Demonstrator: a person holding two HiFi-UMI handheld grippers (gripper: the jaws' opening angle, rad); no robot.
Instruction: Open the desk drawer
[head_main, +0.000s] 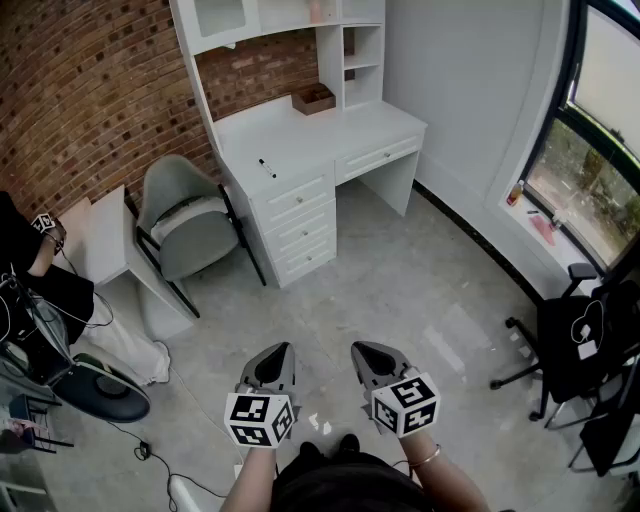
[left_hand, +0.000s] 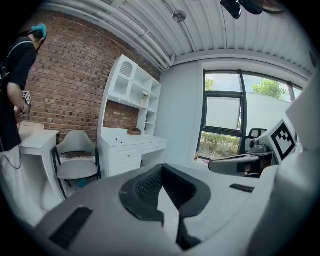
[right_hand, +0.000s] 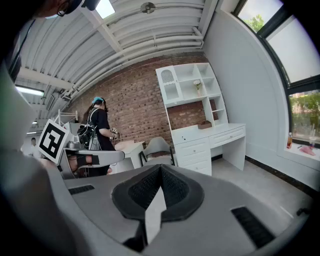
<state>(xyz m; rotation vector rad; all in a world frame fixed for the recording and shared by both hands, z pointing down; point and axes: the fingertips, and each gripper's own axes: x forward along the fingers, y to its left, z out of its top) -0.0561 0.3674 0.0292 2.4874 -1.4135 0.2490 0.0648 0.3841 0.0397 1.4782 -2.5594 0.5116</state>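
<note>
The white desk (head_main: 300, 135) stands against the brick wall across the room, far from both grippers. It has a stack of three drawers (head_main: 298, 228) and a wide drawer (head_main: 378, 157) over the knee space, all closed. My left gripper (head_main: 278, 352) and right gripper (head_main: 364, 352) hang side by side over the grey floor, pointing toward the desk. Both are shut with nothing between the jaws. The left gripper view shows its shut jaws (left_hand: 161, 172) with the desk (left_hand: 131, 145) far off. In the right gripper view the jaws (right_hand: 160, 170) are shut too, and the desk (right_hand: 210, 135) is distant.
A grey chair (head_main: 185, 215) and a small white table (head_main: 105, 240) stand left of the desk. A person in black (head_main: 25, 260) is at the far left. A black office chair (head_main: 560, 350) sits by the window at right. A brown box (head_main: 313, 98) rests on the desktop.
</note>
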